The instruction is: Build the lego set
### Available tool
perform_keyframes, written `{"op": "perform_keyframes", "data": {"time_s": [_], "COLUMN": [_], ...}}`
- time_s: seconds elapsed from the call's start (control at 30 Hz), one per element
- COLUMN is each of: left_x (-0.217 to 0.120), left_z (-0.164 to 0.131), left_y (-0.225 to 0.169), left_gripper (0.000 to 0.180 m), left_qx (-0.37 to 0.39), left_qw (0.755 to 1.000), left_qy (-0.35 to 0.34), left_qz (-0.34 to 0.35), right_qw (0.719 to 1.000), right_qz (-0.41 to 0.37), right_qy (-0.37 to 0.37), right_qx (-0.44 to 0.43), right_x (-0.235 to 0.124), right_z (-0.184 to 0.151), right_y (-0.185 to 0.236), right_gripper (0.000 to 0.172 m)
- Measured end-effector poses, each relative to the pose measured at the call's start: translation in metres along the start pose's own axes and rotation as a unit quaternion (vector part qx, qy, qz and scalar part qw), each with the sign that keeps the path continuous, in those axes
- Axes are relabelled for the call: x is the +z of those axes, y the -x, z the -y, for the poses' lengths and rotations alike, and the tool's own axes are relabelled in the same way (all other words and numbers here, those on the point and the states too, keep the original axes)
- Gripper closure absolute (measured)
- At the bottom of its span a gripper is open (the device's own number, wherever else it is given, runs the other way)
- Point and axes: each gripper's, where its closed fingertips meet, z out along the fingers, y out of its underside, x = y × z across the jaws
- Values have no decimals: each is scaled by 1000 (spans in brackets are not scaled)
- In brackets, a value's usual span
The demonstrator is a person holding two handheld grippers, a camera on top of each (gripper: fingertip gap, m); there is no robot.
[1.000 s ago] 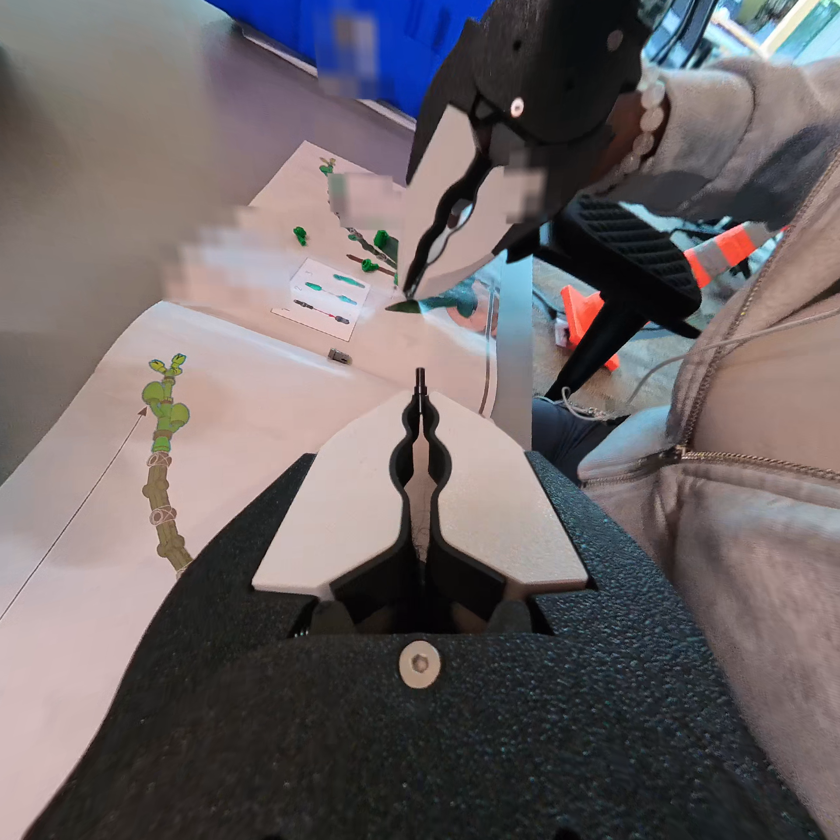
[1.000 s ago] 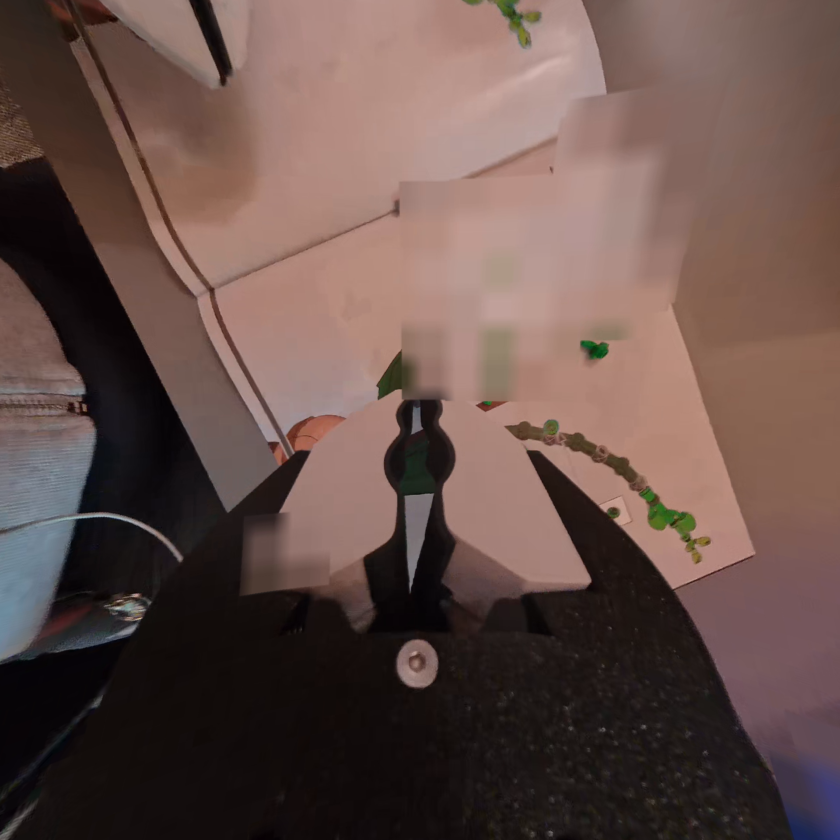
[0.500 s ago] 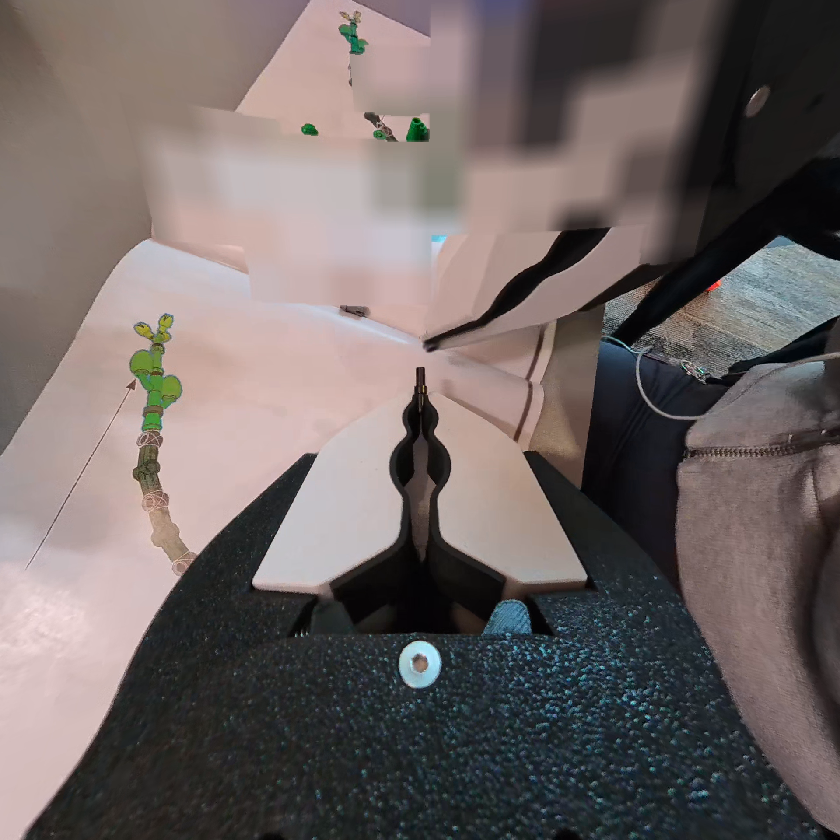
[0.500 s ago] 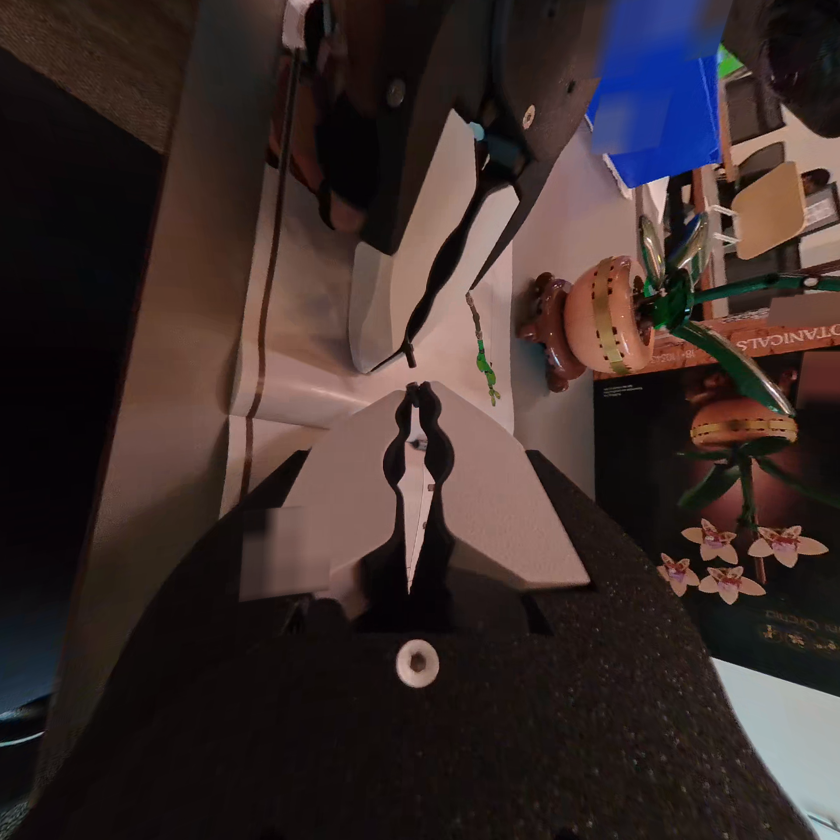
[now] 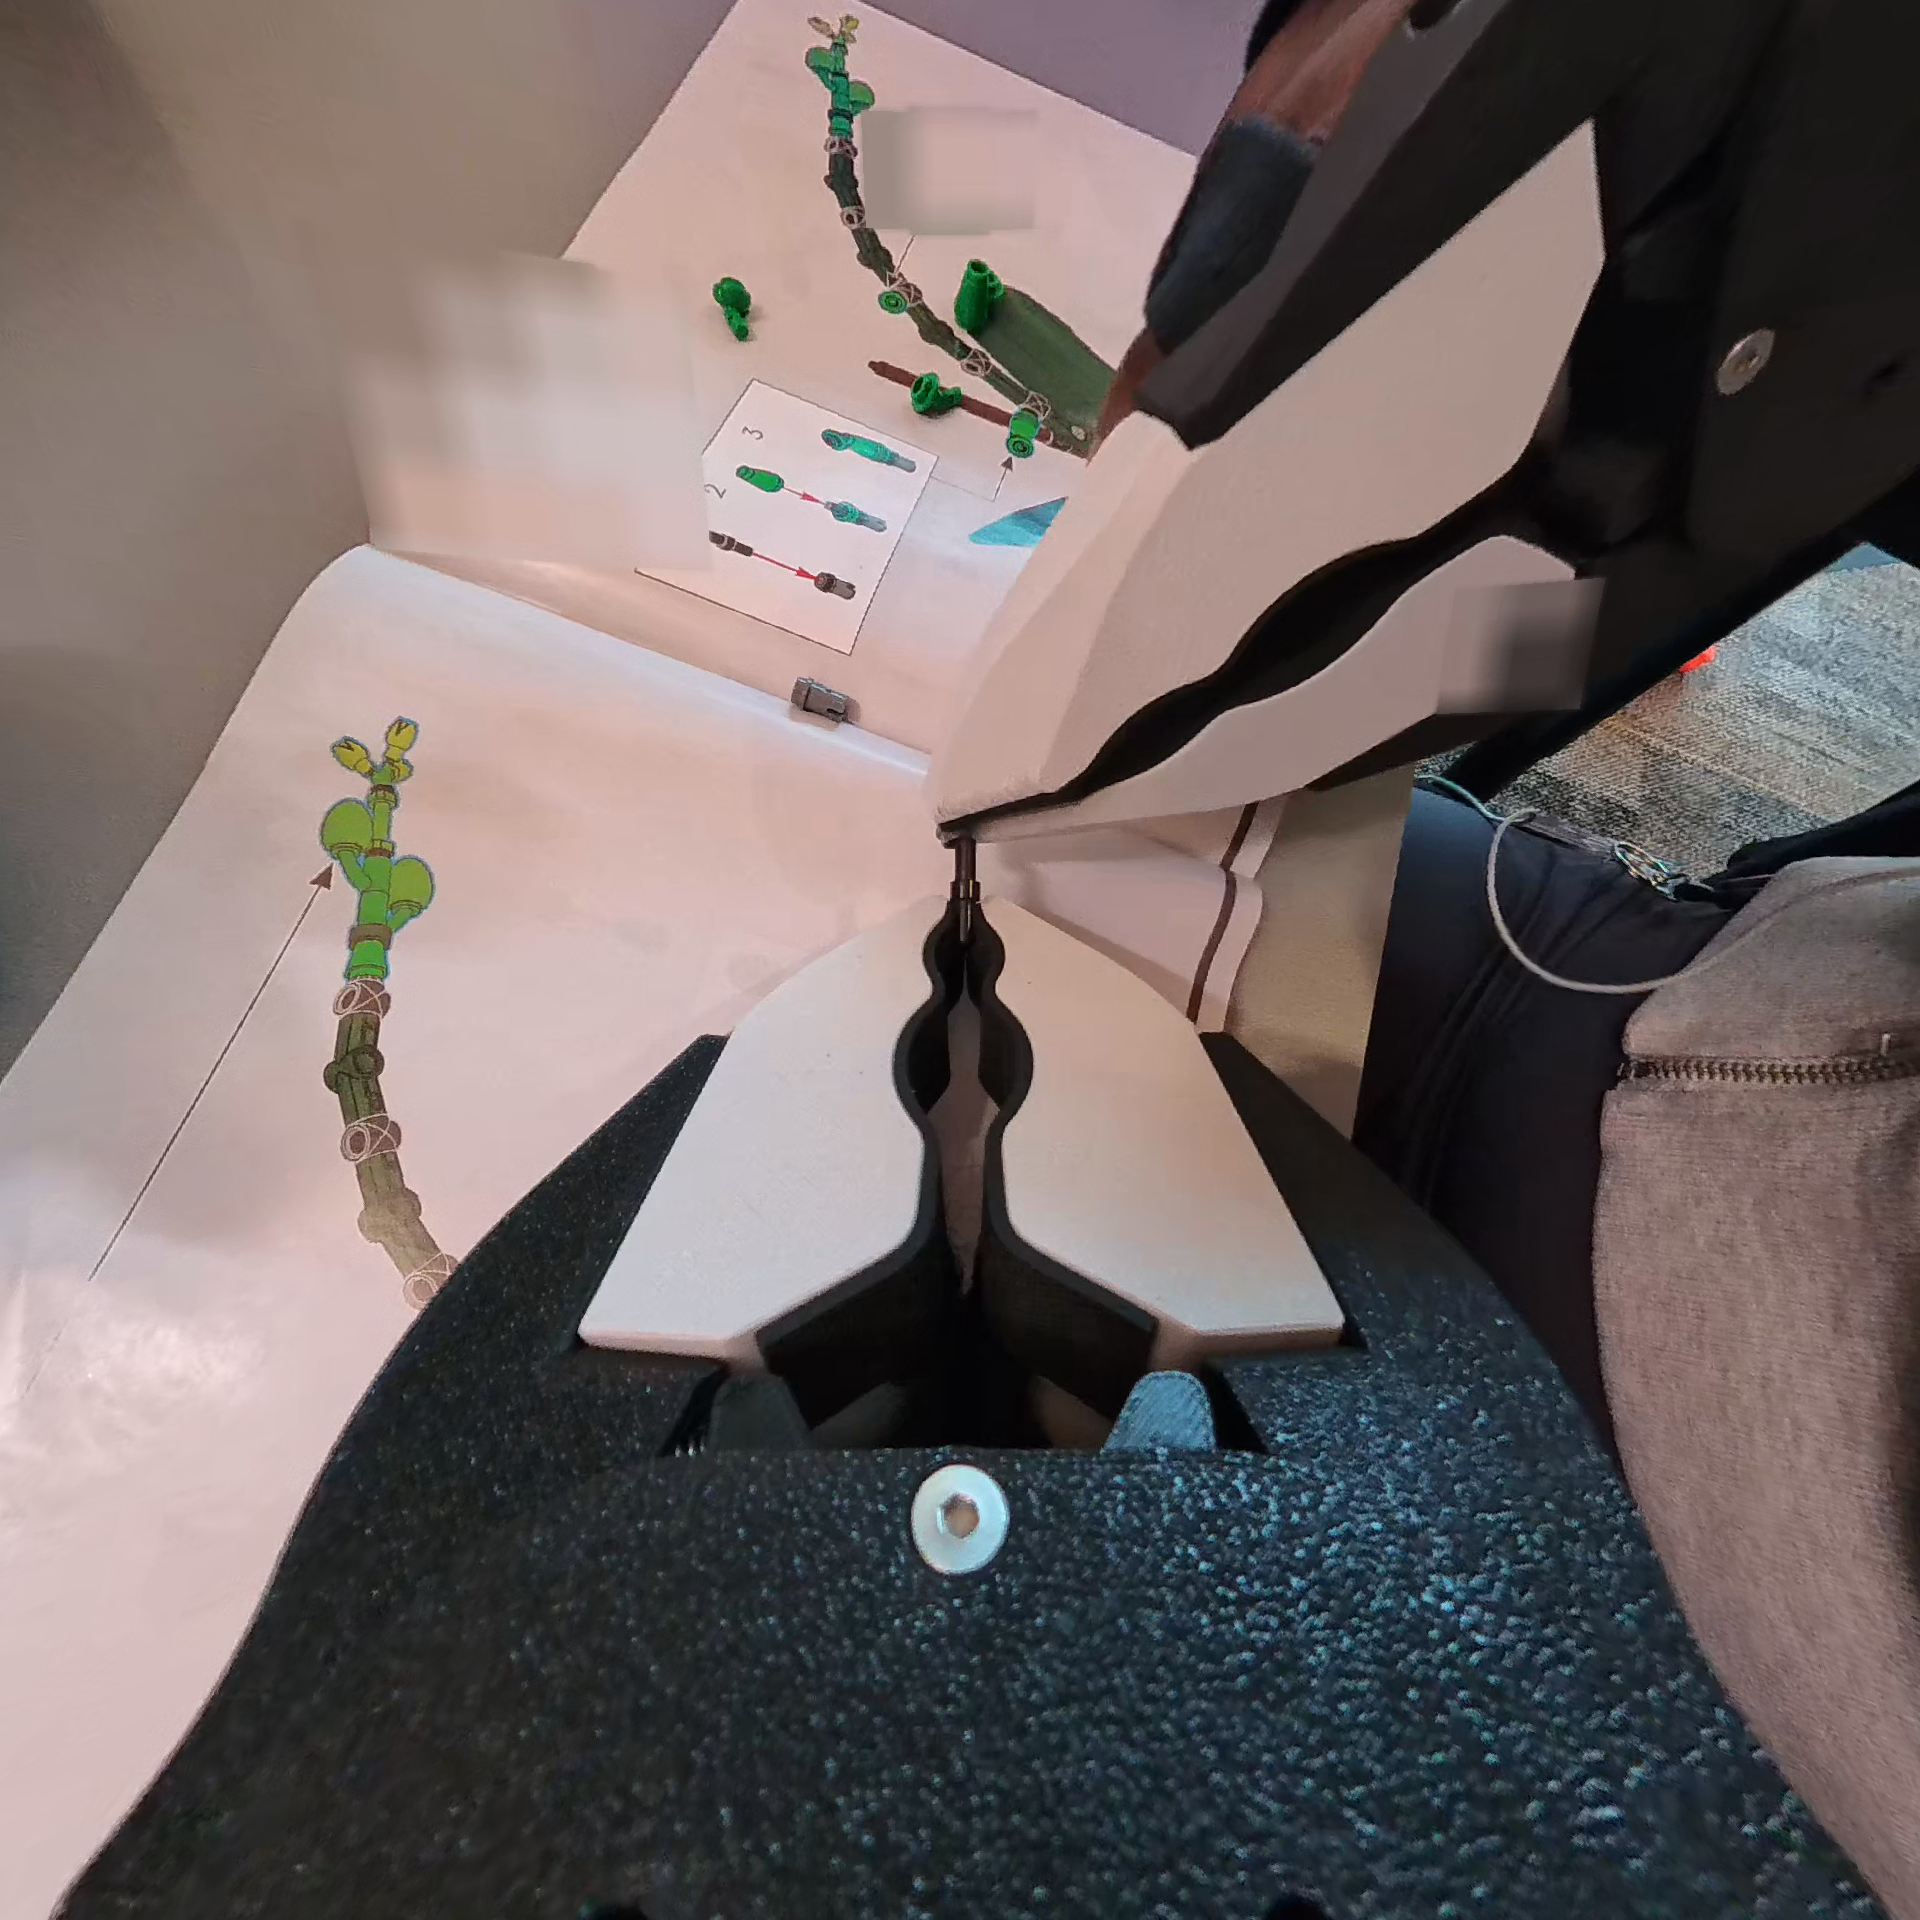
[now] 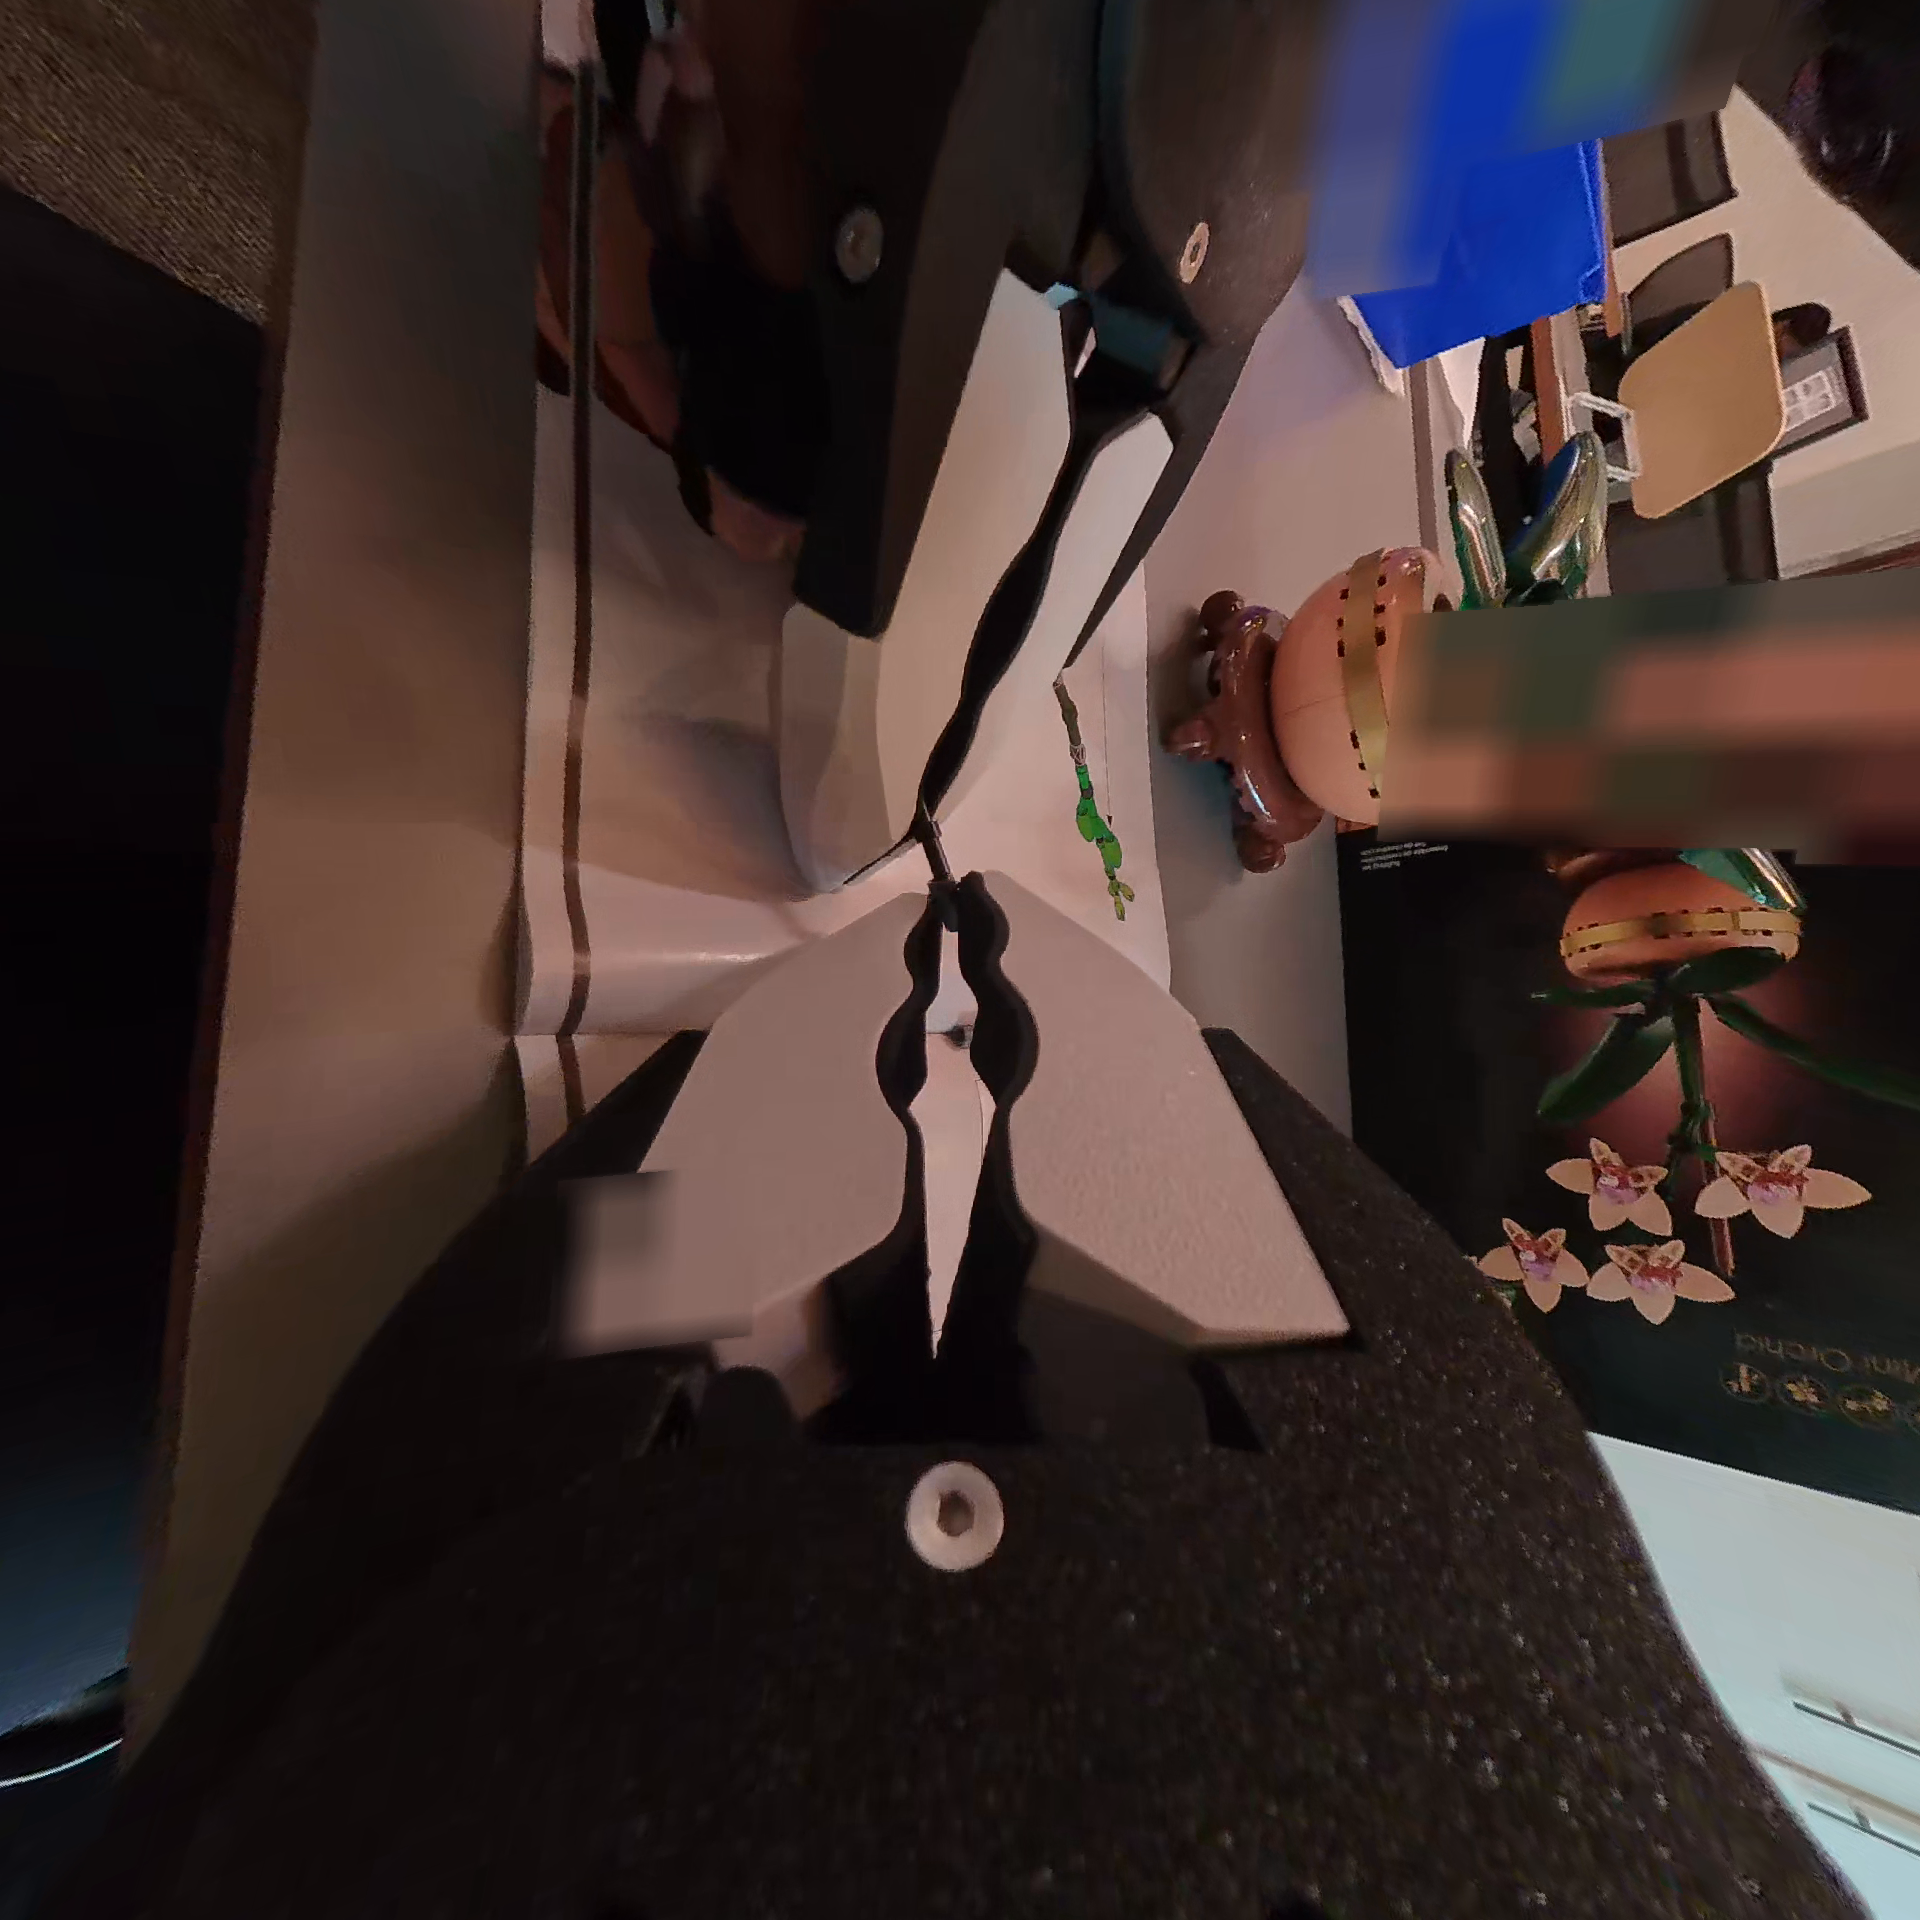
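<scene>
My left gripper (image 5: 964, 914) is shut on a thin dark pin (image 5: 964, 868) that sticks out past its fingertips. My right gripper (image 5: 943, 826) comes in from the upper right, and its tips meet the pin's free end. In the right wrist view my right gripper (image 6: 951, 899) is shut on a small dark piece (image 6: 943, 906). The pin (image 6: 935, 847) runs from the left gripper (image 6: 920, 821) into that piece. Both grippers hover just above an open instruction booklet (image 5: 582, 831).
On the booklet's far page lie loose green pieces (image 5: 732, 307) (image 5: 977, 291) (image 5: 930, 395), a dark green leaf (image 5: 1049, 358) and a small grey piece (image 5: 821, 698). A pink and brown model pot (image 6: 1320, 717) and a dark box (image 6: 1662, 1299) stand beyond. A person's grey jacket (image 5: 1766, 1299) is at the right. Less than 4 cm separates the two grippers' tips.
My right gripper swung from over the far page to my left gripper, and its tips now meet the pin. My left gripper kept hold of the pin and hardly moved.
</scene>
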Motion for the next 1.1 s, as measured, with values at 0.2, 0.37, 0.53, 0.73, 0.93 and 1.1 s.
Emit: {"op": "perform_keyframes", "data": {"time_s": [0.2, 0.37, 0.53, 0.73, 0.93, 1.1], "left_x": [0, 0, 0, 0, 0, 1], "left_z": [0, 0, 0, 0, 0, 1], "left_y": [1, 1, 1, 1, 1, 2], "left_gripper": [180, 180, 180, 180, 180, 180], "left_qx": [-2, -5, -4, -4, -5, -14], "left_qw": [1000, 1000, 1000, 1000, 1000, 1000], "left_qy": [0, -1, 0, 0, 0, -2], "left_qz": [3, 6, 8, 8, 8, 15], "right_qw": [1000, 999, 998, 999, 998, 995], "right_qz": [-13, -27, -32, -27, -32, -52], "right_qy": [11, 23, 28, 17, 25, 60], "right_qx": [-1, -23, -40, -28, -43, -56], "right_x": [0, -1, -1, -1, -1, -1], "right_z": [0, 1, 2, 2, 3, 2], "right_y": [-1, -1, -1, 0, 0, -1], "right_gripper": [169, 169, 169, 169, 169, 169]}}
